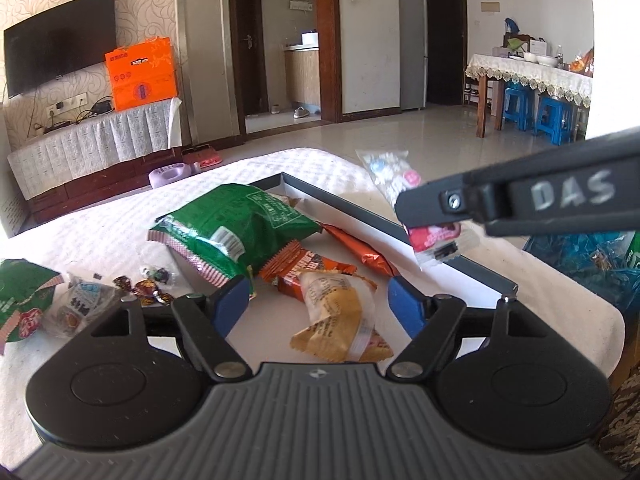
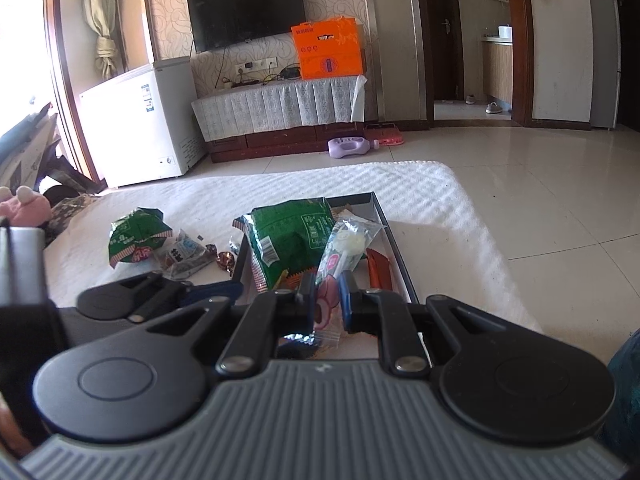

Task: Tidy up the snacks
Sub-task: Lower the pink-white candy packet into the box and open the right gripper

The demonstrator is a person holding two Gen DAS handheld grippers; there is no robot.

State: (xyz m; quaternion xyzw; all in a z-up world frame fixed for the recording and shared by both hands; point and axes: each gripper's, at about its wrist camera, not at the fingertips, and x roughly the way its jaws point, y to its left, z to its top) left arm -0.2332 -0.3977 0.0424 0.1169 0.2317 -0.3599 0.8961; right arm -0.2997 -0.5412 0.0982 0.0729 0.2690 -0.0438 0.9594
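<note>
While both grippers hang over the tray, the scene reads as follows.

Right gripper (image 2: 325,300): its jaws are closed nearly together on the lower, pink-printed end of a clear lollipop packet (image 2: 347,245); the packet stands up from the fingers and leans over the tray. In the left wrist view the same gripper (image 1: 430,226) enters from the right with the packet (image 1: 390,176) rising above it and a short end hanging below.

Left gripper (image 1: 318,300): its blue-padded jaws are spread wide with nothing between them, poised just above the near part of the tray.

Tray (image 1: 448,250): shallow, dark-rimmed, white inside, lying on a white quilted cloth (image 1: 100,232).

Inside the tray: a large green bag (image 1: 236,232) resting partly over the left rim; an orange wrapper (image 1: 304,270) just beside and partly under it; a long orange bar (image 1: 360,252) toward the far right rim; a yellow-and-white packet (image 1: 340,320) nearest the left gripper, overlapping the orange wrapper.

Outside the tray, on the cloth to the left: a second green bag (image 2: 134,238), a clear packet with a blue label (image 2: 186,254) touching it, and a few small foil-wrapped candies (image 1: 146,286) near the tray's left rim.

Right of the tray: a blue plastic bag (image 1: 592,260) at the cloth's edge.
</note>
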